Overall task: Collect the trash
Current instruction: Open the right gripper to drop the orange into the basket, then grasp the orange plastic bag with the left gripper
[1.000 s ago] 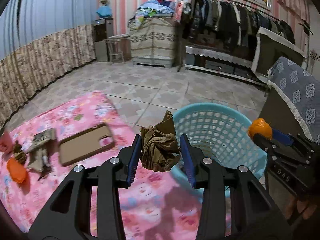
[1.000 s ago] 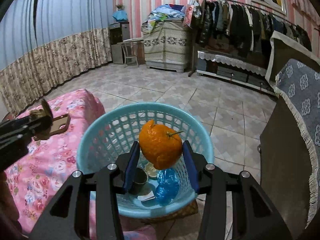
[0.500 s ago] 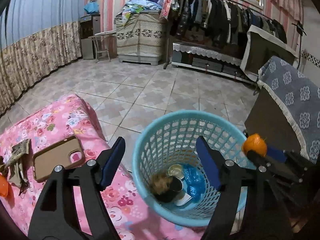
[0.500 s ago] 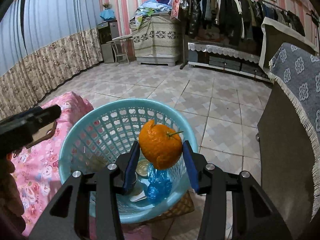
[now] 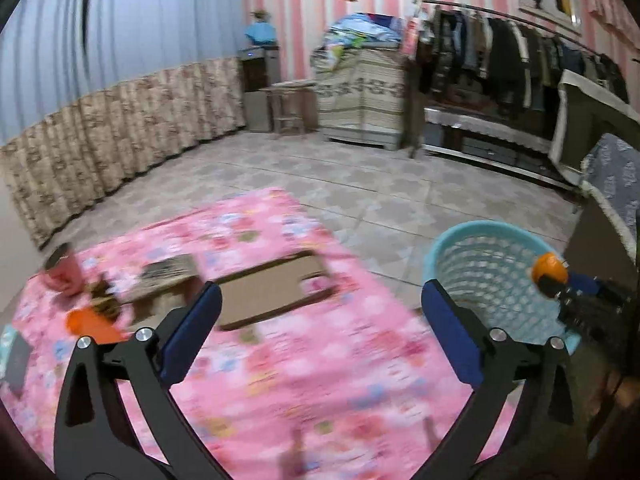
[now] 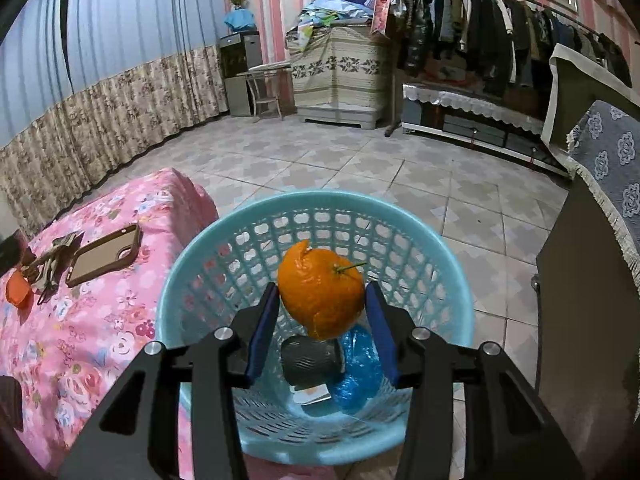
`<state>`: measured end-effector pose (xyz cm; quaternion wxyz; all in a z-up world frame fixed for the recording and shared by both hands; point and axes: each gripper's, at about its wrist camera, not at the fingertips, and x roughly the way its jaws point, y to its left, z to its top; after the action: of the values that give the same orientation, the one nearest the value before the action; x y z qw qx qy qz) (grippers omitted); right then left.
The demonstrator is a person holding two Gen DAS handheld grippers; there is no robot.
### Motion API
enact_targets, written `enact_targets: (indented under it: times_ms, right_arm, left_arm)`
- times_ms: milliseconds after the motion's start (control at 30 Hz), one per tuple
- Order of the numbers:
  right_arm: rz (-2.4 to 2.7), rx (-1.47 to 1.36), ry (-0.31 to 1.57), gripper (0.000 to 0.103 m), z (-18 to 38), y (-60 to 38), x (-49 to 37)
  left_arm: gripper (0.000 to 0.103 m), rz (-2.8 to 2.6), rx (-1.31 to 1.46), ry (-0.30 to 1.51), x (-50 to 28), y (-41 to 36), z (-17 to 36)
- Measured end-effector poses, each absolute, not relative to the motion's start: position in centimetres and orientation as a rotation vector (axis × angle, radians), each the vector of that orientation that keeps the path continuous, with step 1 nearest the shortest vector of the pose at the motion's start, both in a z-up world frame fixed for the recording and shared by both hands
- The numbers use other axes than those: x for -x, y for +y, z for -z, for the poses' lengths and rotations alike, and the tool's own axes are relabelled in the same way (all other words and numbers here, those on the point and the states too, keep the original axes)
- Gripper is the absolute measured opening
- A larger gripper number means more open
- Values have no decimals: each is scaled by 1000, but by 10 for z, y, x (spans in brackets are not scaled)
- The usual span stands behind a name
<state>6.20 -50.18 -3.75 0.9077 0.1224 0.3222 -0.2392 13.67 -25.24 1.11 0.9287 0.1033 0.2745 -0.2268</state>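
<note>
Orange peel [image 6: 320,294], a hollow mandarin skin with the stem on, sat pinched between the right gripper [image 6: 320,320] pads, hanging over the mouth of the teal plastic basket [image 6: 188,276]. The basket already held a dark cup [image 6: 310,356], a crumpled blue bag [image 6: 358,372] and a white scrap. The left gripper [image 5: 320,332] was opening, jaws spread wide with nothing between them, pointed over the pink floral blanket [image 5: 320,380]. More trash was left there at the far left: brown wrappers [image 5: 164,276], another orange piece [image 5: 86,322], a pink cup [image 5: 64,274]. A phone in a brown case [image 5: 276,292] lay between that pile and the basket. Risks as I saw them: the peel was soft and gripped off-centre, so it could stick to one pad on release, or fall short if let go near the rim. The basket was light and stood right against the blanket edge, so a knock from either claw would likely tip it. The left view was motion-blurred, and the phone sat close to the wrappers, so a sloppy grab could take the phone instead.
</note>
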Motion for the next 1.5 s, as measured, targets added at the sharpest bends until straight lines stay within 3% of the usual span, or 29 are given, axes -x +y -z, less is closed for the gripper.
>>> enact_targets:
  times_ms: [67, 133, 167, 567, 833, 1333, 1500]
  right_arm:
    - [486, -263, 668, 50, 38, -501, -66]
    - [493, -261, 672, 71, 36, -497, -69]
    - [502, -252, 668, 73, 34, -494, -70]
    - [355, -152, 582, 77, -9, -404, -93]
    - [229, -132, 570, 77, -17, -344, -140]
    - [111, -70, 619, 77, 12, -291, -218]
    - [131, -131, 664, 77, 27, -305, -218]
  left_arm:
    - [98, 420, -222, 550, -137, -229, -14]
    - [98, 389, -214, 549, -142, -205, -18]
    - [98, 370, -207, 550, -145, -193, -21]
    - [98, 121, -122, 566, -197, -33, -36]
    - [98, 67, -3, 575, -233, 14, -44]
    - [97, 70, -109, 686, -260, -21, 26]
    - [89, 92, -65, 753, -282, -26, 41]
